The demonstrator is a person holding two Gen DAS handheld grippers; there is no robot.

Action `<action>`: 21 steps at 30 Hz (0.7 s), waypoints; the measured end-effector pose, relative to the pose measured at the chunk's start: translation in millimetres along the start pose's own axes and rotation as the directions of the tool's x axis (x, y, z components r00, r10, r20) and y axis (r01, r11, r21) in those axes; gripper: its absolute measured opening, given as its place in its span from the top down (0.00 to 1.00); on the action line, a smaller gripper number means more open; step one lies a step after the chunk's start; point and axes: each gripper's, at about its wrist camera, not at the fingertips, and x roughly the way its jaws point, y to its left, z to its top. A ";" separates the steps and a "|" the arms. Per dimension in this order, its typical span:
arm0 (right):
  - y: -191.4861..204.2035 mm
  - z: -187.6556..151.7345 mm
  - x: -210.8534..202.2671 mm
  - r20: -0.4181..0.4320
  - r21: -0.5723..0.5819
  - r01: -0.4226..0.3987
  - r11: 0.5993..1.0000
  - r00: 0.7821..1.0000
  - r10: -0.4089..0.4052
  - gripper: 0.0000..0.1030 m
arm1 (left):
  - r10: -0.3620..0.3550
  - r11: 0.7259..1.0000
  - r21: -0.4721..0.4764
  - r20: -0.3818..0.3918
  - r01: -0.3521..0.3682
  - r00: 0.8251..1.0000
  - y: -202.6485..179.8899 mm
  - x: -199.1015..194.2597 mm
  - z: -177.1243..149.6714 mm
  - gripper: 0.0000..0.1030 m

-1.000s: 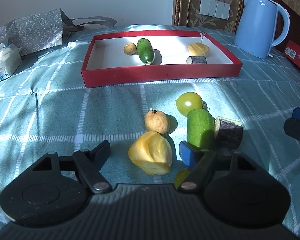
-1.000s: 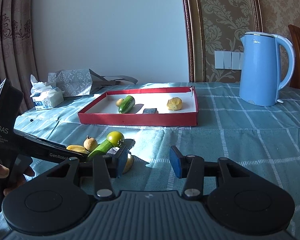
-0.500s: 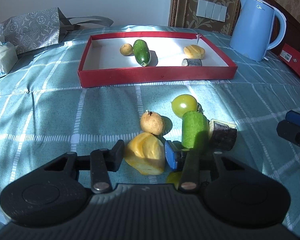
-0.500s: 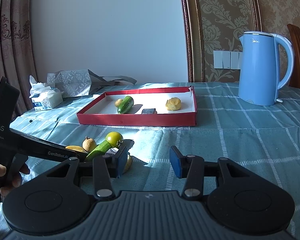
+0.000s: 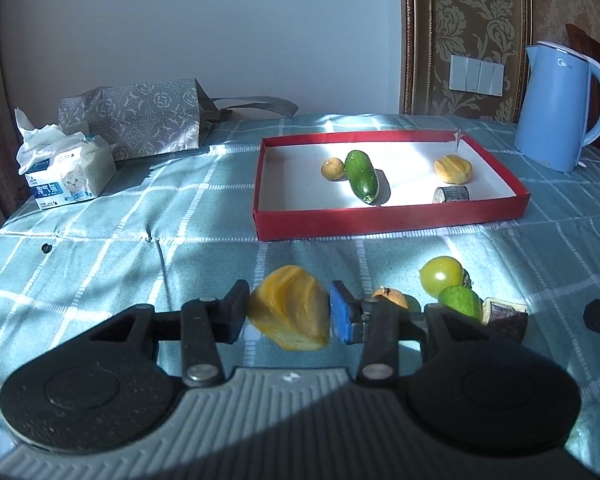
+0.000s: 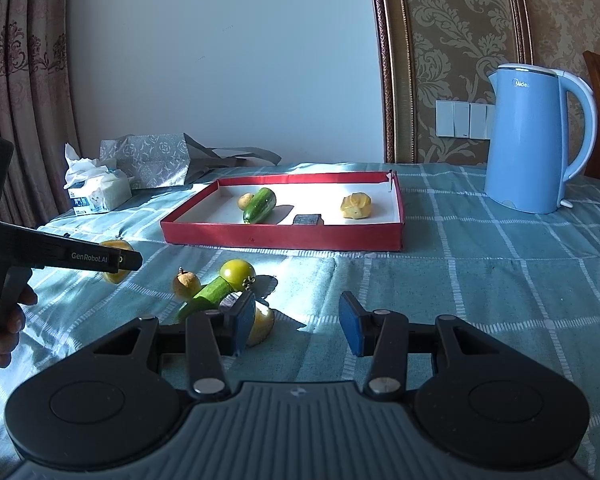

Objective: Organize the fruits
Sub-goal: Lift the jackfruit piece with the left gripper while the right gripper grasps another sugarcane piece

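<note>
- Left gripper: its jaws have just been closing and now clamp a yellow-orange ridged fruit, one pad pressed on each side. In the right wrist view the fruit sits clear of the tablecloth, lifted off it.
- Right gripper: jaws stand partly apart with nothing between them, low over the cloth just beside the loose pile of produce.
- Loose pile on the cloth, in front of the tray: a round green-yellow tomato, a cut green cucumber piece leaning against it, a small brown round fruit just beside, a dark eggplant slice with a pale cut face, and a yellow piece partly hidden behind the right gripper's left finger.
- Red tray, shallow with a white floor, stands farther back. It holds a whole cucumber, a small brown fruit touching it, a yellow ridged fruit and a dark eggplant slice near the front wall.
- Surroundings: a blue electric kettle to the right of the tray, a tissue pack and a grey patterned bag to the left.
- A person's hand grips the left gripper's handle at the left edge of the right wrist view.
</note>
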 end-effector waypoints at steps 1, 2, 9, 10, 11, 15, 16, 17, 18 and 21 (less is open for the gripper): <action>1.9 -0.3 1.0 -0.004 -0.006 -0.002 1.000 1.000 0.002 0.56 | 0.024 1.000 -0.003 0.013 -0.024 1.000 0.9 0.4 1.3 0.61; 3.0 -0.5 1.8 -0.007 -0.009 -0.003 1.000 1.000 0.003 0.56 | 0.055 0.999 -0.001 0.030 -0.055 0.998 1.4 1.9 2.6 0.61; 13.7 -2.6 12.2 -0.039 -0.051 -0.027 0.998 0.999 0.025 0.56 | 0.100 0.994 -0.045 0.111 -0.096 0.989 6.9 14.3 14.7 0.61; 15.3 -2.6 13.9 -0.044 -0.054 -0.028 0.998 0.999 0.026 0.56 | 0.101 0.994 -0.051 0.118 -0.096 0.988 8.1 17.9 17.3 0.61; 16.7 -2.6 15.2 -0.046 -0.058 -0.027 0.998 0.999 0.024 0.56 | 0.102 0.994 -0.059 0.122 -0.095 0.987 9.7 21.2 19.8 0.61; 23.1 -2.0 21.9 -0.058 -0.075 -0.026 0.997 0.998 0.022 0.56 | 0.089 0.992 -0.105 0.142 -0.074 0.986 20.5 32.3 24.6 0.61; 24.8 -2.1 24.2 -0.064 -0.083 -0.029 0.996 0.998 0.024 0.56 | 0.084 0.991 -0.115 0.145 -0.067 0.986 23.0 33.5 24.1 0.61; 26.2 -1.9 26.2 -0.068 -0.090 -0.030 0.996 0.997 0.024 0.56 | 0.074 0.990 -0.127 0.153 -0.055 0.986 25.8 35.4 22.0 0.61; 27.9 -1.8 28.7 -0.072 -0.098 -0.029 0.995 0.997 0.022 0.56 | 0.066 0.990 -0.130 0.149 -0.046 0.987 27.6 37.6 19.8 0.61; 30.5 -1.8 35.8 -0.084 -0.113 -0.031 0.993 0.996 0.022 0.56 | 0.053 0.991 -0.131 0.121 -0.037 0.991 30.8 42.4 16.3 0.61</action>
